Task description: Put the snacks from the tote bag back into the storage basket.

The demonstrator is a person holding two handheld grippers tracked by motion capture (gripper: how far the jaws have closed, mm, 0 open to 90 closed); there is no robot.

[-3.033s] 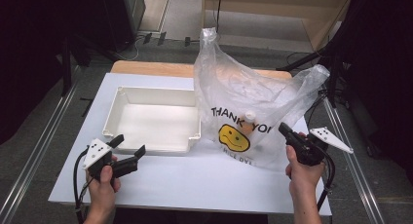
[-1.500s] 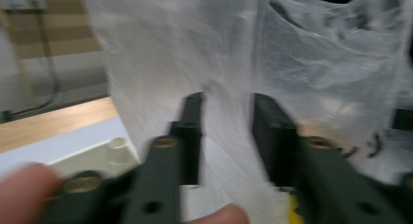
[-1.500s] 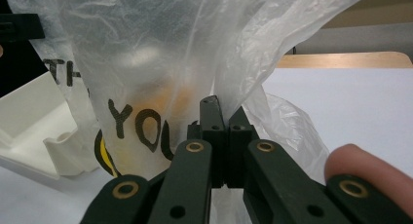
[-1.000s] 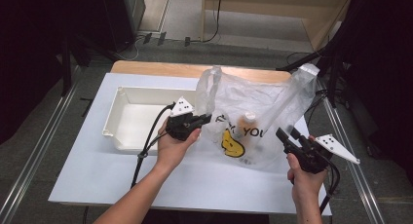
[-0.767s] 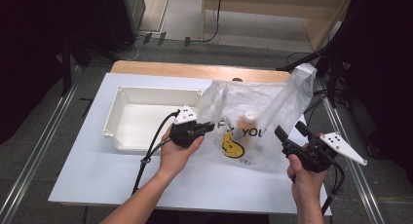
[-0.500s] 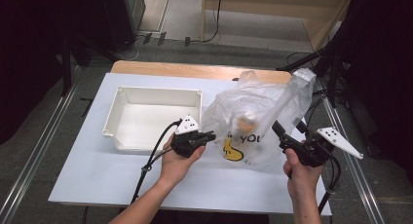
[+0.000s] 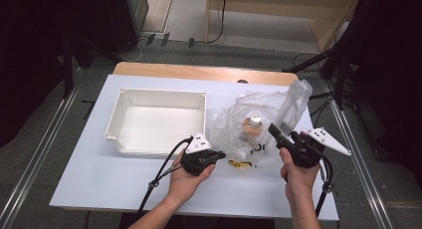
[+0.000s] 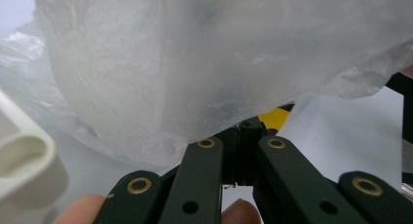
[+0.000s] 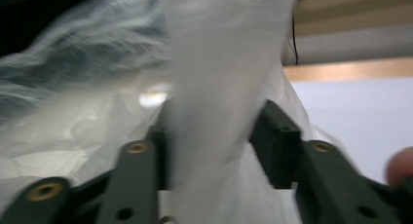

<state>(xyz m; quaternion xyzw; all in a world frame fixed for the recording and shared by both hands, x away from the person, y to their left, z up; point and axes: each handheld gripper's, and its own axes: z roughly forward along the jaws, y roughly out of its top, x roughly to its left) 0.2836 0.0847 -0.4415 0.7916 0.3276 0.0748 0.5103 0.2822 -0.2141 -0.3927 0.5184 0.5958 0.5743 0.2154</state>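
Inside crumpled bag (image 7: 259, 119), blurred orange item (image 7: 247, 130)

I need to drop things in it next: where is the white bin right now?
In the high view the white bin sits on the left half of the table, just left of the crumpled plastic bag and beyond the left gripper.

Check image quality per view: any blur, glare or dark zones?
High view: sharp on the table, surroundings very dark. Left gripper view: plastic bag too close, soft and hazy. Right gripper view: motion blur across the bag and jaws, one bright glare spot.
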